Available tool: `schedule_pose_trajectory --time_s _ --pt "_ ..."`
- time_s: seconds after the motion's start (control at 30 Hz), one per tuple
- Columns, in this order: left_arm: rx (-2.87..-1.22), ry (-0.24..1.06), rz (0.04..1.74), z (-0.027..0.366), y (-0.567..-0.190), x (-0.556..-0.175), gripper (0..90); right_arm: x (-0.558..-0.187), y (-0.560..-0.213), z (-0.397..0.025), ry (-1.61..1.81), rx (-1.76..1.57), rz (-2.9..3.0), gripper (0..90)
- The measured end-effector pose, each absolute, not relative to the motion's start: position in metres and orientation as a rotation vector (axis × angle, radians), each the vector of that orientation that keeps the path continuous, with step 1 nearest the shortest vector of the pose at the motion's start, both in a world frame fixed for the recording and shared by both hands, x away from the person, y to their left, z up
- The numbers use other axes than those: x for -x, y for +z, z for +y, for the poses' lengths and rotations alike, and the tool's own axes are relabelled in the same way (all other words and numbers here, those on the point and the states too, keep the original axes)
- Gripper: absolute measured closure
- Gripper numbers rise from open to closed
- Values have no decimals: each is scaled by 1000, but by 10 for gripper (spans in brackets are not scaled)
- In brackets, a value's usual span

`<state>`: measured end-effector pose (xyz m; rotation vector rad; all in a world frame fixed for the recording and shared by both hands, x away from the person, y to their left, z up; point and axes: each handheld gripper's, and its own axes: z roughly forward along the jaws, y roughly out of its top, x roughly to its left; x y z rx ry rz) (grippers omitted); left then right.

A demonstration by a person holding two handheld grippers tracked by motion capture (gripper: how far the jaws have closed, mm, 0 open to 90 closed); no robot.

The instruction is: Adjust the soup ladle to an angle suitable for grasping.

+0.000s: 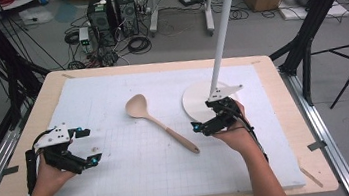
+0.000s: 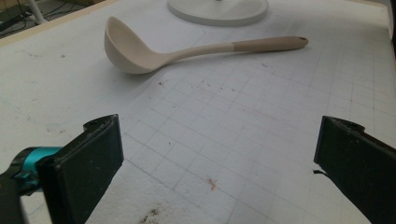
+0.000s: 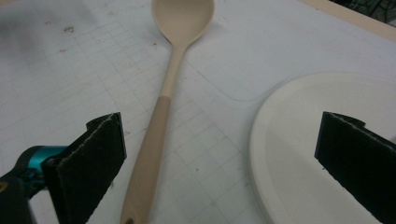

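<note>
Two hand-held grippers are held spread and empty: left hand-held gripper (image 1: 85, 146) near the table's (image 1: 29, 121) left edge, right hand-held gripper (image 1: 204, 119) beside the ladle (image 1: 158, 122).

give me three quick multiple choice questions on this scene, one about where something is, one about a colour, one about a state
1. Where does the ladle lie?
A. between the left gripper and the right gripper
B. hung on the stand
C. on the floor

2. What colour is the ladle's bowl?
A. black
B. pale beige
C. red

3. How do the right gripper's jaws stand?
A. shut on the ladle
B. shut on the stand
C. open, holding nothing

Answers:
1. A, since the high view shows it flat on the white mat with a gripper on either side.
2. B, as the left gripper view shows a pale beige bowl on a slightly darker handle.
3. C, because the right gripper view shows the jaws wide apart, with the handle on the mat beyond them.
</note>
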<state>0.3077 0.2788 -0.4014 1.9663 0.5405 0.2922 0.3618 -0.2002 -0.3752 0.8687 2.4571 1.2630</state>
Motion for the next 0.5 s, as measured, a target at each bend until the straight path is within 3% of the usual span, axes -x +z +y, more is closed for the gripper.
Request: schedule_pose_trajectory --time_s 0.5 --pt "-1960 293 538 279 -401 -308 17 -392 -382 -149 1205 -816 2570 9"
